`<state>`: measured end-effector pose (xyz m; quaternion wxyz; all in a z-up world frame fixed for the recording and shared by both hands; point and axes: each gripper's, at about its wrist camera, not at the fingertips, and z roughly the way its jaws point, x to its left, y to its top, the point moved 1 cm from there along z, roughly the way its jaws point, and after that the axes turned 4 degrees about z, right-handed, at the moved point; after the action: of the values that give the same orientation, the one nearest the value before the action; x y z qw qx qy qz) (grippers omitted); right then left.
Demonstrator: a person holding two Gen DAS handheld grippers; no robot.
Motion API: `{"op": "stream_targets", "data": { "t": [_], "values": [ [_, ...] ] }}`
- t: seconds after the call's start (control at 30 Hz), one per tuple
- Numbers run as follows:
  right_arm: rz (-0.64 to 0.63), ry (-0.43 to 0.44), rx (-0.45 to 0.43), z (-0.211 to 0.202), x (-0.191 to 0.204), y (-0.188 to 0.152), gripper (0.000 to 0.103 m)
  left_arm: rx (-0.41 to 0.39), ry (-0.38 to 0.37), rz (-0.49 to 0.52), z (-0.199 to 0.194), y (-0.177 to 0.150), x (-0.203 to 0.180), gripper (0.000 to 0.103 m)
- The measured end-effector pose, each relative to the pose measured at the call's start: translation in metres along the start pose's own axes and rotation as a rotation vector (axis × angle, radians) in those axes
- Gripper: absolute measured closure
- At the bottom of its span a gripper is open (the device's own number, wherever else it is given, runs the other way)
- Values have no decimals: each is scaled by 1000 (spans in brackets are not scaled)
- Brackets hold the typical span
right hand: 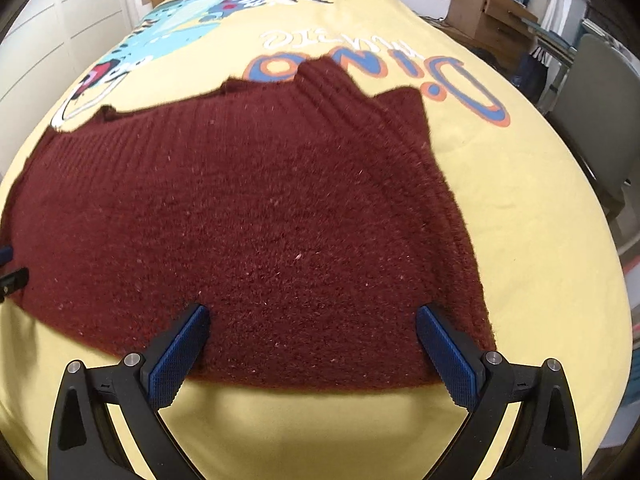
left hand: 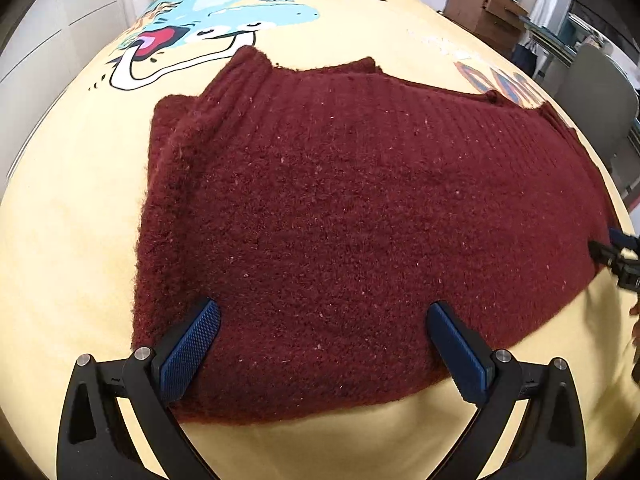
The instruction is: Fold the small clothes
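Your left gripper (left hand: 324, 344) sits closest to the lens, jaws spread wide and holding nothing, its blue pads (left hand: 188, 354) resting at the near hem of the maroon knit sweater (left hand: 340, 208). Your right gripper (right hand: 312, 350) matches it: jaws wide apart, empty, planted at the same hem near the garment's right corner. Each tool shows at the edge of the other's view, at 3 o'clock in the left view and 9 o'clock in the right.

You have the sweater lying flat on the yellow dinosaur-print blanket (right hand: 520, 200), sleeves apparently already tucked in along both sides, collar pointing toward 12 o'clock.

You look set to pinch the hem and carry it toward the collar. Watch these risks:
- The knit is thick and layered; a shallow bite may catch only the top ply, so the fold drags apart
- Dig too deep and you could pinch the blanket along with the hem
- Uneven lift between your hands would skew the fold
- The tucked sleeves at 9 and 3 o'clock may slip out as you lift
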<state>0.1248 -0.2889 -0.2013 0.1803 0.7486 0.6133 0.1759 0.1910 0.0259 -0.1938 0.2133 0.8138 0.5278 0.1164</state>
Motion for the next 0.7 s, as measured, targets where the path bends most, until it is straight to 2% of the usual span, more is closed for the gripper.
{"op": "stream_targets", "data": {
  "t": [0.13,0.27,0.37,0.47,0.6,0.63,0.7],
  "values": [
    [-4,1,-12,2,1,-4,0,35,-13,23,-1,2,-1,1],
    [-15,8,52,-13,6,-4,0,106,-104,-16,-17,12,10,1],
    [-25,69,80,-29,12,-14,0,120,-161,-90,-36,21,34,1],
    [-30,94,102,-42,15,-33,0,104,-152,-157,-50,28,65,1],
    [29,108,128,-50,8,-60,0,160,-101,-232,-35,30,99,1],
    [43,114,129,-54,5,-68,0,170,-112,-255,-30,28,104,1],
    [69,113,137,-58,-3,-78,0,186,-180,-317,-17,24,111,1]
  ]
}}
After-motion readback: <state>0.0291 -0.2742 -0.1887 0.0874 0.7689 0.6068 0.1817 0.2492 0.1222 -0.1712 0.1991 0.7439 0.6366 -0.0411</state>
